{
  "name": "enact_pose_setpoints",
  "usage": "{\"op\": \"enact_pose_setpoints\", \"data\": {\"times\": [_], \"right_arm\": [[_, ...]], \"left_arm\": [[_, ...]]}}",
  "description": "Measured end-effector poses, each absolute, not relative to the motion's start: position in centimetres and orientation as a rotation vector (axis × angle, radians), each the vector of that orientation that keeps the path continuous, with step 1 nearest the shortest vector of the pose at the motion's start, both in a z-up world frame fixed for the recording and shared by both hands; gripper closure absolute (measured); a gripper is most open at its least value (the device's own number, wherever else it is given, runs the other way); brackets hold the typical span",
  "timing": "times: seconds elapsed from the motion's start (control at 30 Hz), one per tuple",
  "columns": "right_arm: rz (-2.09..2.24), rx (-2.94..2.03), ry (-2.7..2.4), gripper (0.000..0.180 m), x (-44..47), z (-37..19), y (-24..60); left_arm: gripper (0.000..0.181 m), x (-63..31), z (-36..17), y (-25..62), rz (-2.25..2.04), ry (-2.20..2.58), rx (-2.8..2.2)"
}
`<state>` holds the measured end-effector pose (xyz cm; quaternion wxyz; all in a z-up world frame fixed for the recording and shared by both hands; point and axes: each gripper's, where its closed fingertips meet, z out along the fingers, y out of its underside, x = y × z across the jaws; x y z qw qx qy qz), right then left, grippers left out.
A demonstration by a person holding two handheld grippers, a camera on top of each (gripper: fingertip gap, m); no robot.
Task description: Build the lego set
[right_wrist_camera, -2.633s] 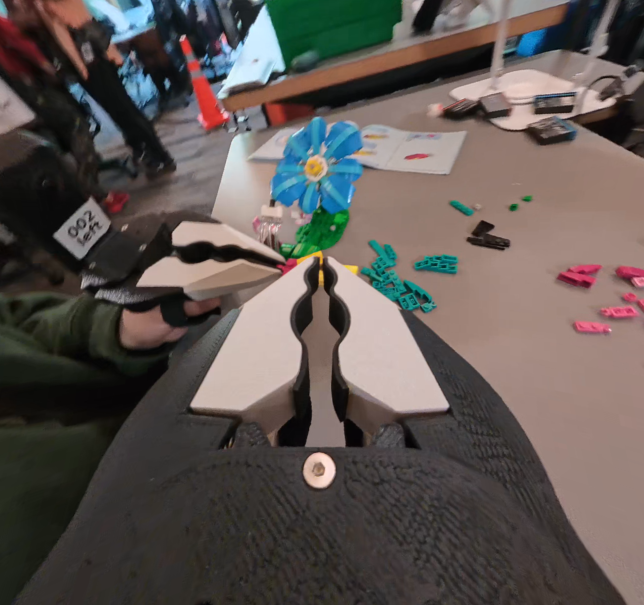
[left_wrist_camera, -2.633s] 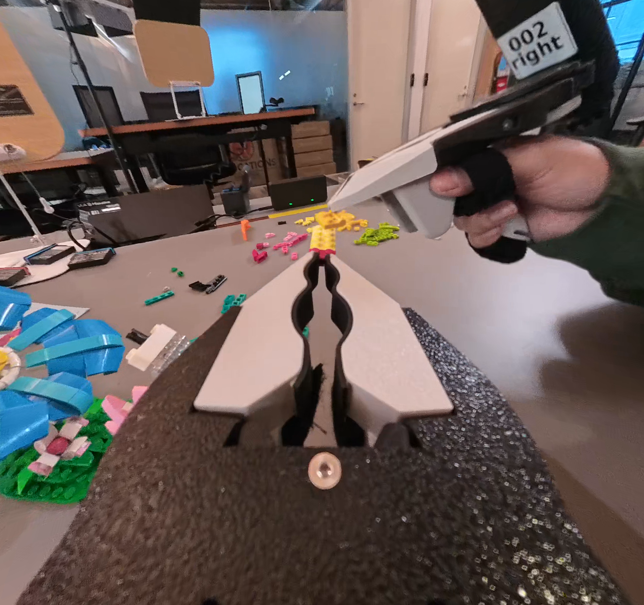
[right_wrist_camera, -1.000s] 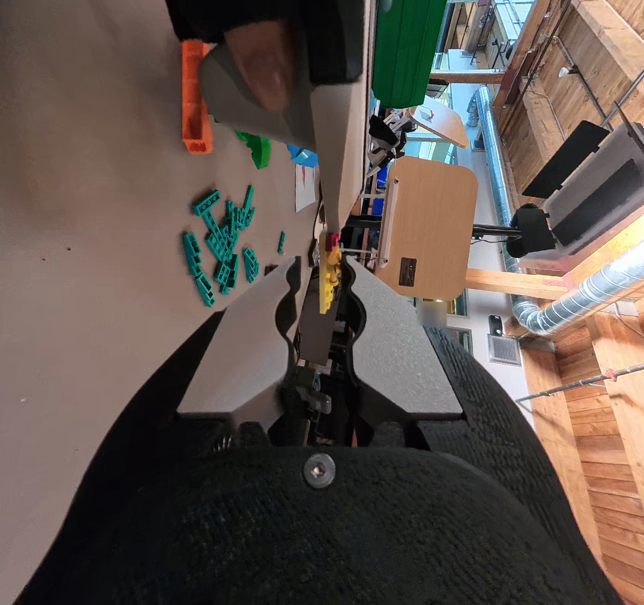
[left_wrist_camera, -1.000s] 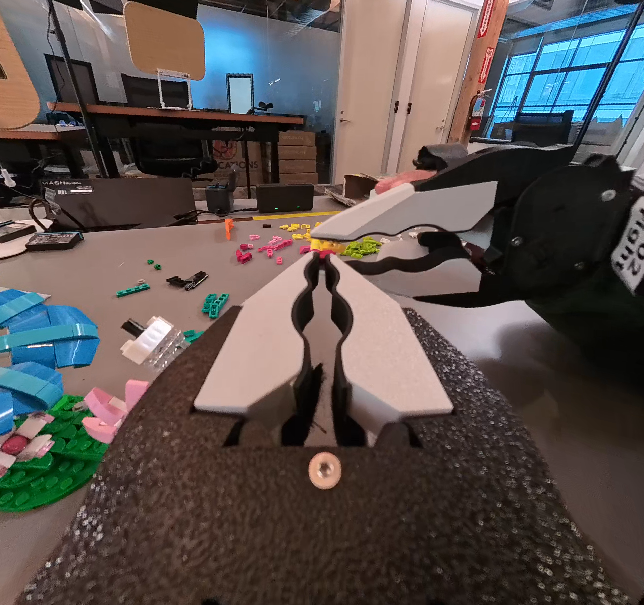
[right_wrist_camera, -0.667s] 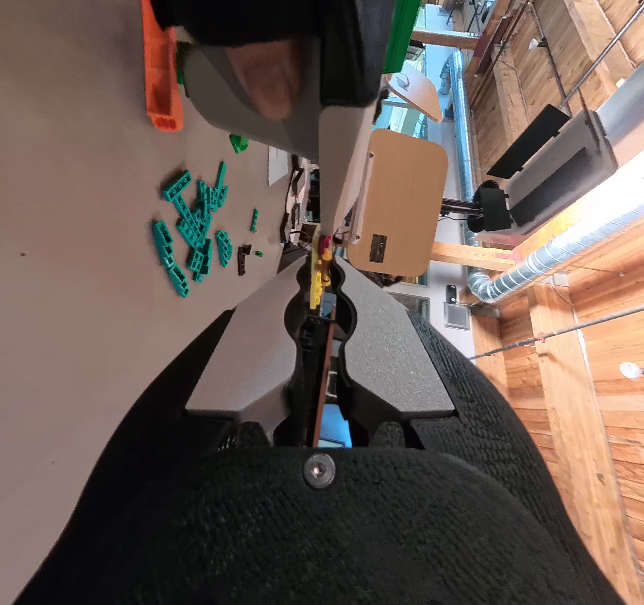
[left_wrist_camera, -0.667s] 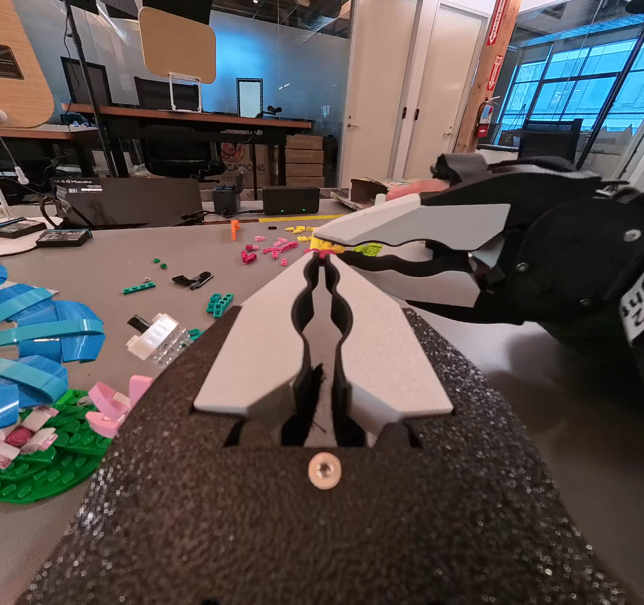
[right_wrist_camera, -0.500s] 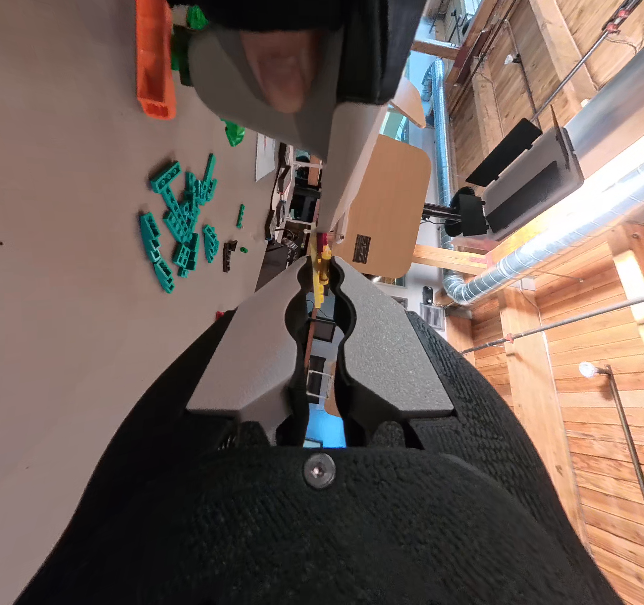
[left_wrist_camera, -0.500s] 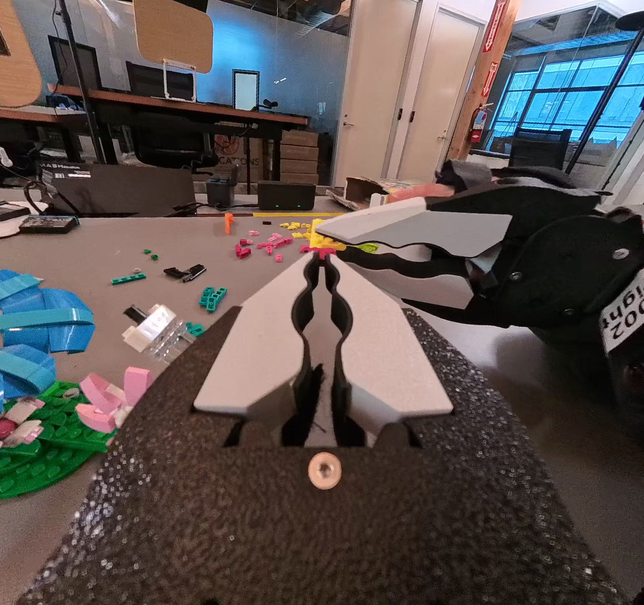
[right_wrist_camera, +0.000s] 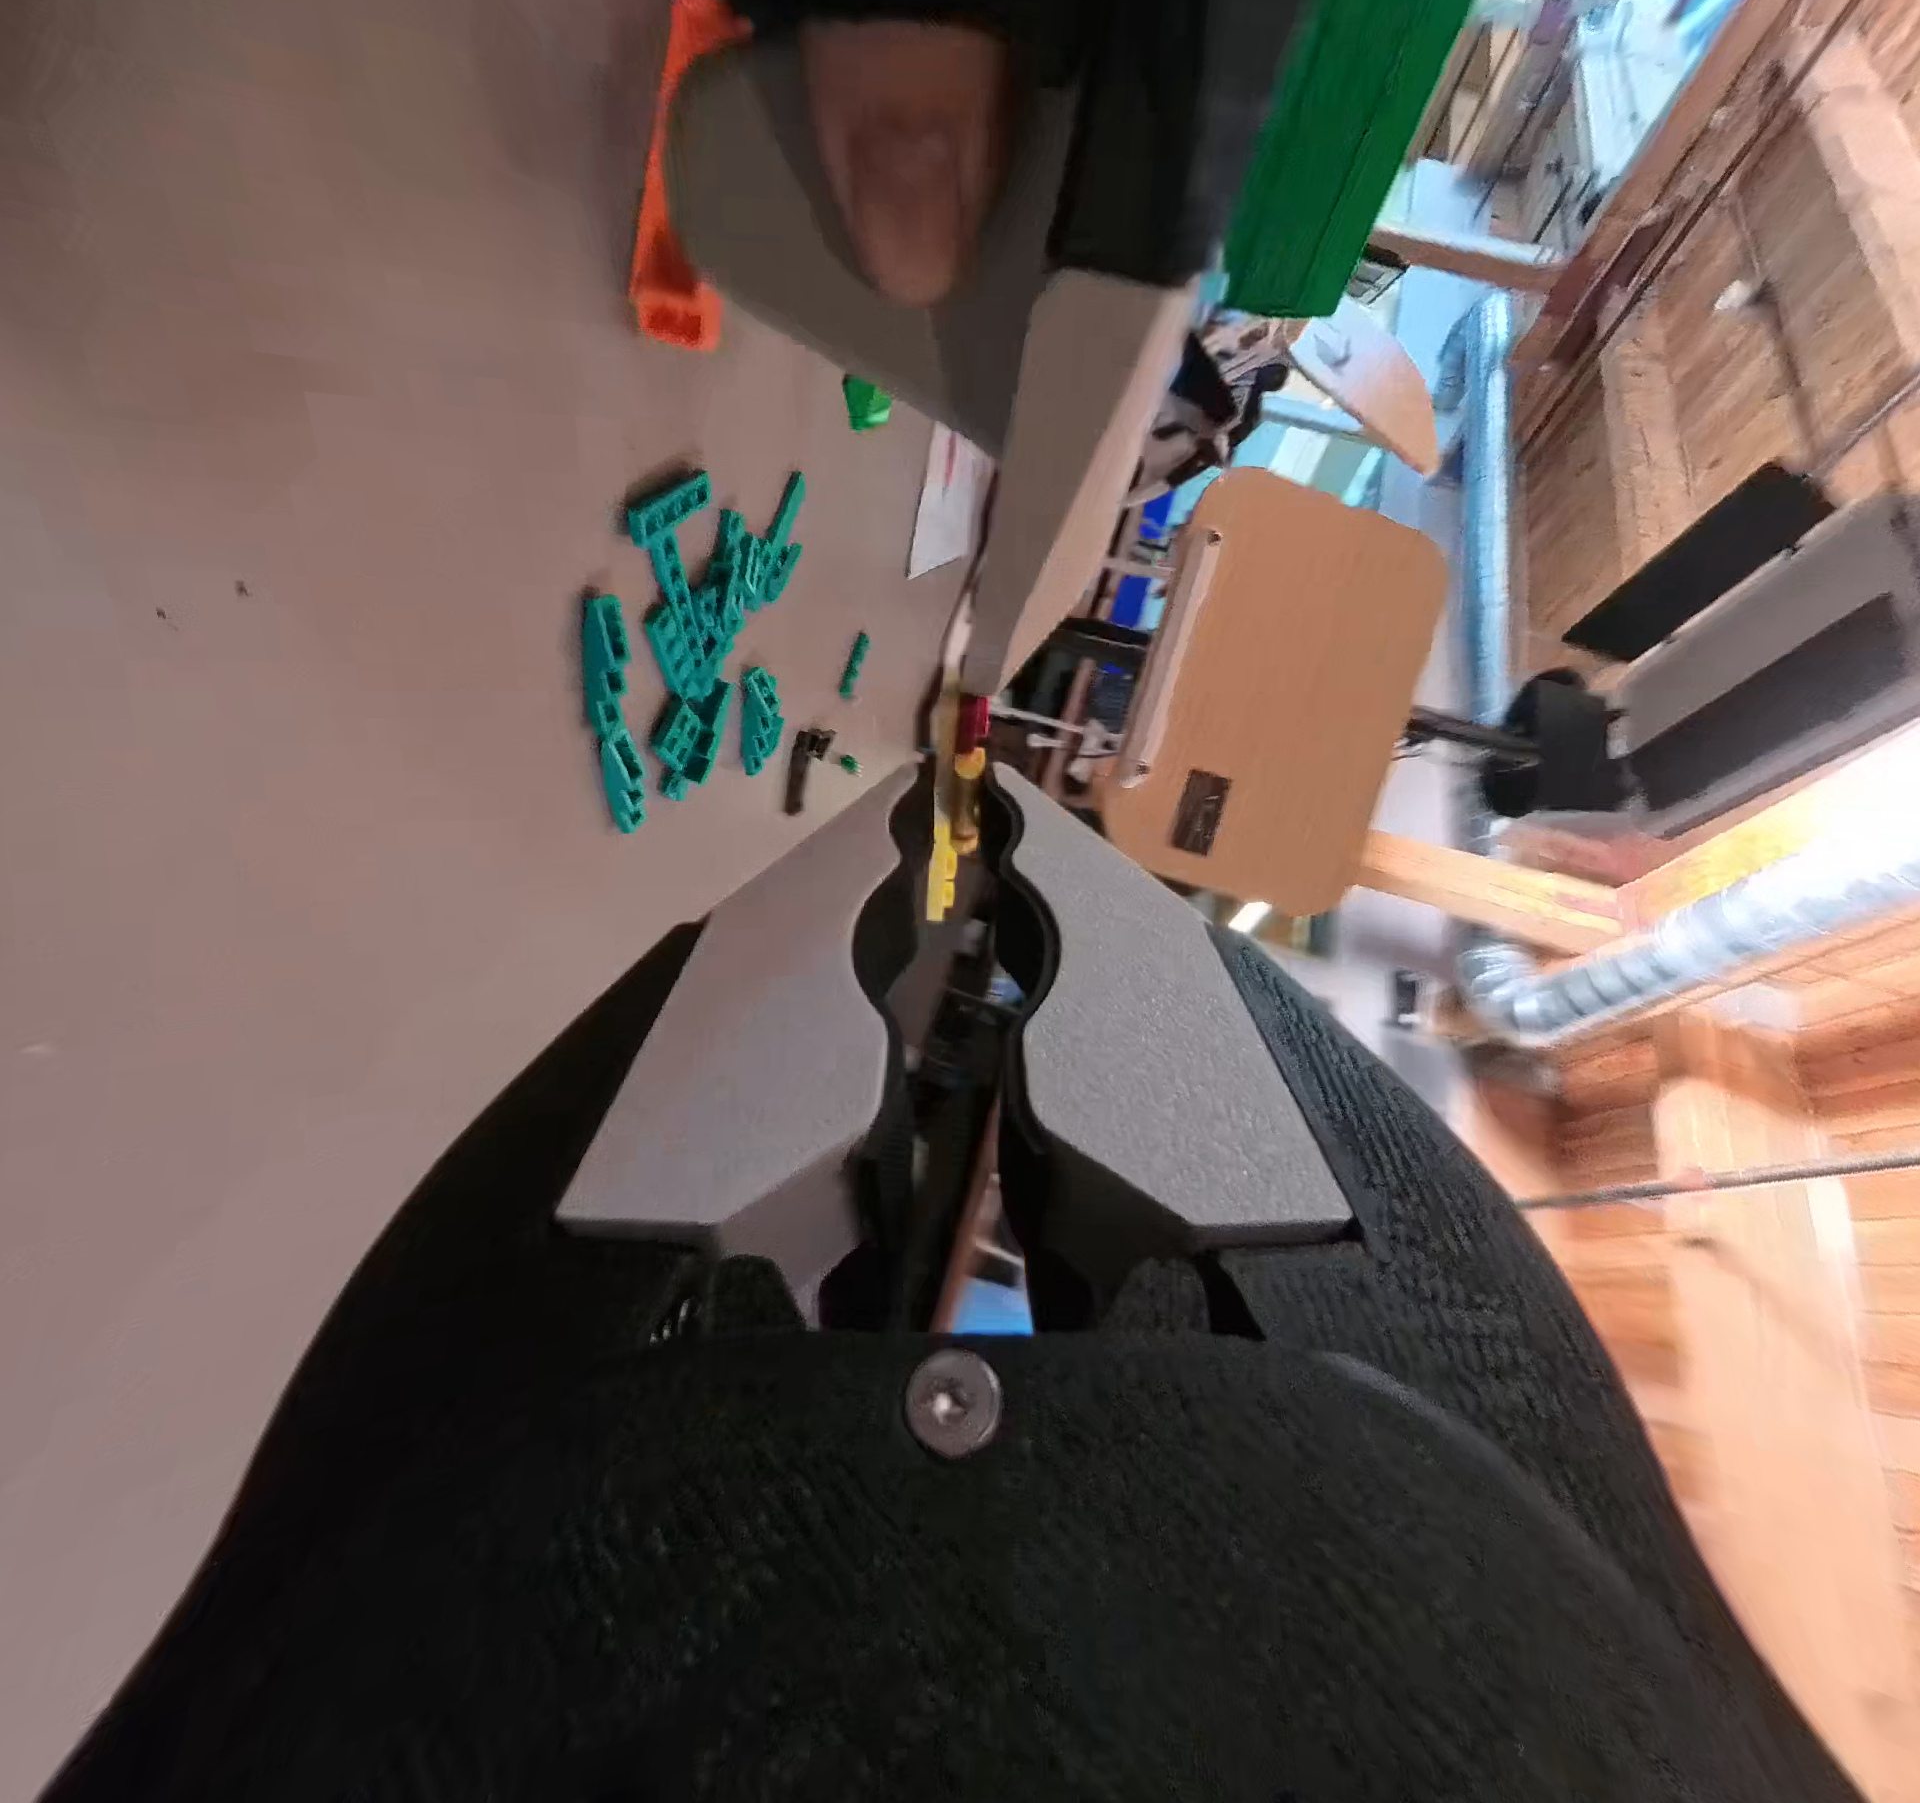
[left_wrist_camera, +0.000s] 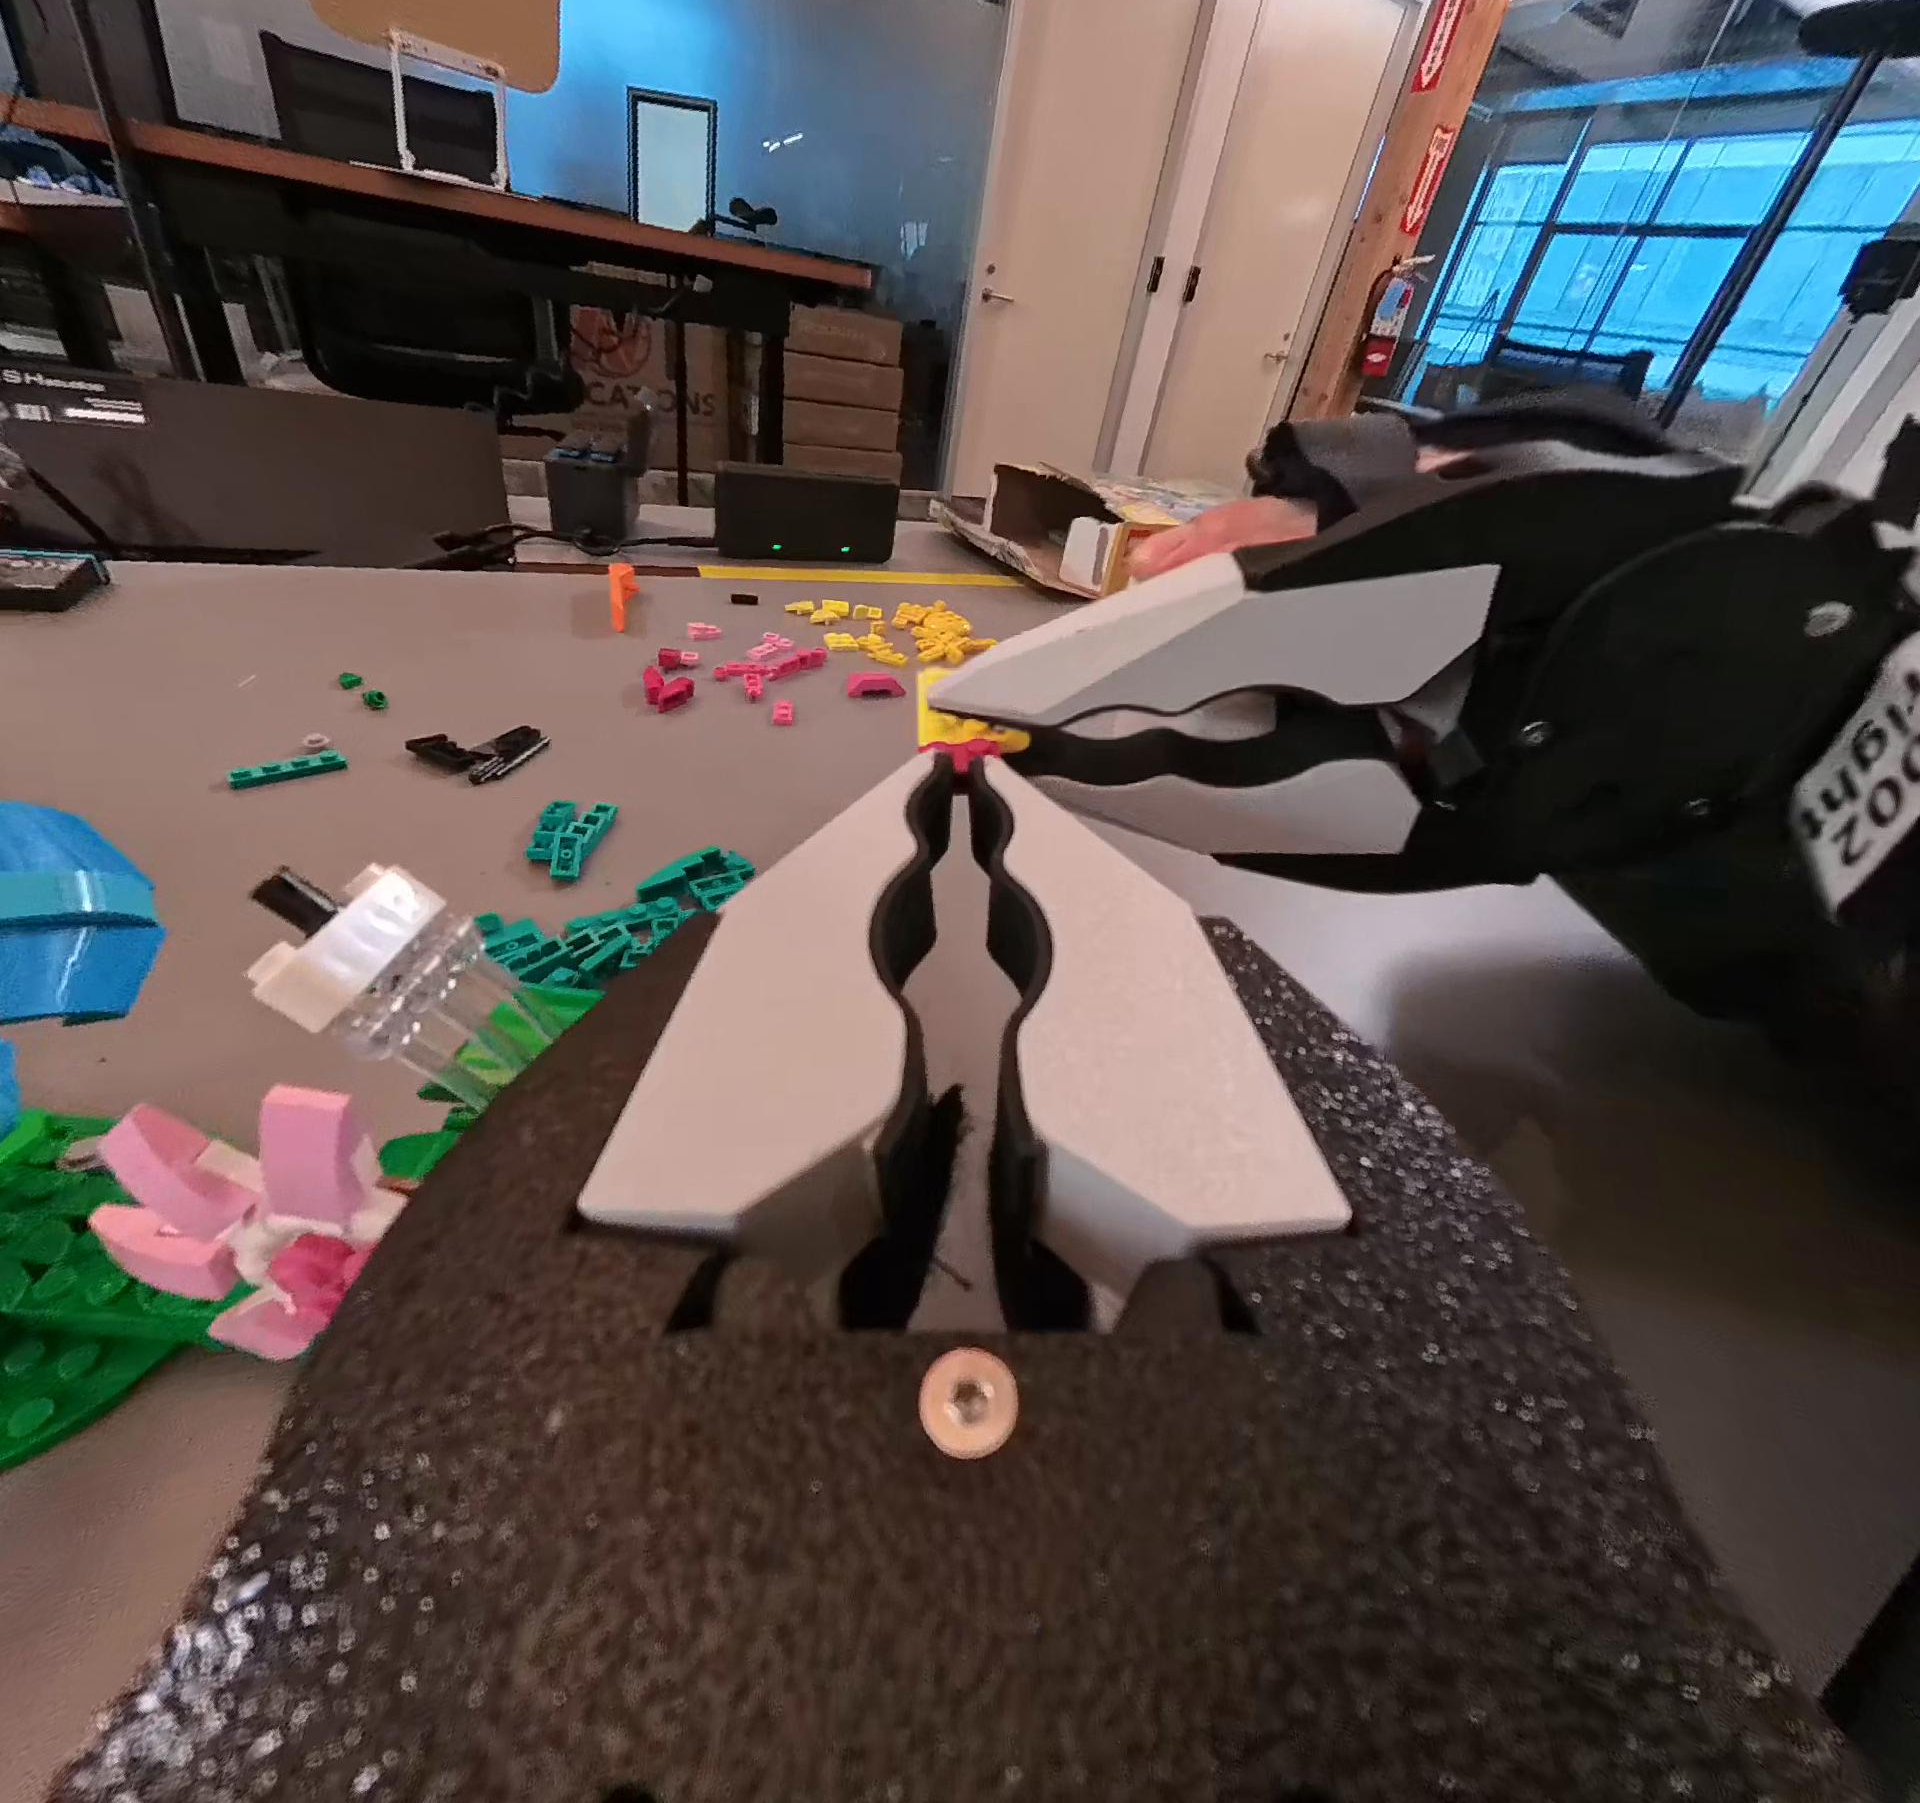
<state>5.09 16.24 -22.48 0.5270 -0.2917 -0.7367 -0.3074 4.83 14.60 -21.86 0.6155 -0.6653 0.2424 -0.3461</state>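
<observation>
A small yellow and magenta lego piece [left_wrist_camera: 964, 737] is held in the air between both grippers. My left gripper [left_wrist_camera: 958, 779] is shut on its magenta end. My right gripper [left_wrist_camera: 951, 712] comes in from the right, rolled on its side, and is shut on the yellow part. In the right wrist view the yellow part [right_wrist_camera: 943, 870] sits between my right gripper's [right_wrist_camera: 961, 785] jaws. There the left gripper [right_wrist_camera: 975, 688] reaches down from the top and pinches the magenta end. A blue flower [left_wrist_camera: 62, 922] and pink flower [left_wrist_camera: 239, 1223] stand on a green plate [left_wrist_camera: 52, 1410] at the lower left.
On the grey table [left_wrist_camera: 156, 631] lie a clear and white part [left_wrist_camera: 384, 984], teal pieces [left_wrist_camera: 623, 922], black pieces [left_wrist_camera: 478, 745], magenta pieces [left_wrist_camera: 748, 673], yellow pieces [left_wrist_camera: 894, 631] and an orange piece [left_wrist_camera: 620, 595]. A person's hand [left_wrist_camera: 1216, 538] holds the right gripper.
My right gripper has rolled onto its side and closed on the yellow part of the piece my left gripper holds. Both grippers have drifted nearer the green plate and teal pieces.
</observation>
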Motion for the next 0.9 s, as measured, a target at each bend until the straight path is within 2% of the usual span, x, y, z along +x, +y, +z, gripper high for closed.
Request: {"op": "enact_pose_setpoints", "data": {"times": [0.03,0.07,0.13,0.17,0.33,0.4,0.5,0.67,0.7,0.73,0.77,0.8,0.9], "right_arm": [[-0.665,-0.750,-1.738,0.173,5.1,-22.3,16.1],[-0.609,-0.795,-1.714,0.171,5.2,-22.1,16.0],[-0.563,-0.865,-1.657,0.147,5.7,-21.3,16.2],[-0.559,-0.864,-1.647,0.145,5.8,-21.0,16.1],[-0.650,-0.693,-1.699,0.157,5.3,-21.1,15.1],[-0.698,-0.645,-1.717,0.172,5.2,-21.4,15.0],[-0.672,-0.677,-1.721,0.174,5.4,-21.4,14.9],[-0.469,-0.822,-1.734,0.173,5.5,-21.6,14.6],[-0.421,-0.856,-1.711,0.163,5.7,-21.0,14.6],[-0.383,-0.890,-1.692,0.142,6.1,-20.4,14.7],[-0.323,-0.906,-1.688,0.136,6.3,-20.0,14.4],[-0.258,-0.895,-1.682,0.136,6.3,-19.5,13.9],[-0.162,-0.842,-1.675,0.153,6.5,-18.1,12.6]], "left_arm": [[0.180,4.8,-21.6,14.6,-0.816,0.553,-1.526],[0.181,4.7,-21.4,14.6,-0.827,0.549,-1.527],[0.181,4.4,-21.1,14.6,-0.846,0.536,-1.525],[0.181,4.3,-20.9,14.6,-0.857,0.531,-1.524],[0.180,5.0,-20.8,14.0,-0.890,0.574,-1.532],[0.180,5.3,-20.8,13.8,-0.896,0.583,-1.537],[0.180,5.5,-20.9,13.7,-0.911,0.589,-1.543],[0.180,5.5,-20.9,13.5,-0.949,0.594,-1.541],[0.180,5.3,-20.5,13.3,-0.968,0.596,-1.521],[0.180,5.2,-20.0,13.0,-0.990,0.602,-1.499],[0.180,5.2,-19.4,12.6,-1.039,0.610,-1.473],[0.180,5.2,-18.8,12.1,-1.106,0.615,-1.450],[0.180,5.0,-17.4,10.9,-1.263,0.631,-1.394]]}}
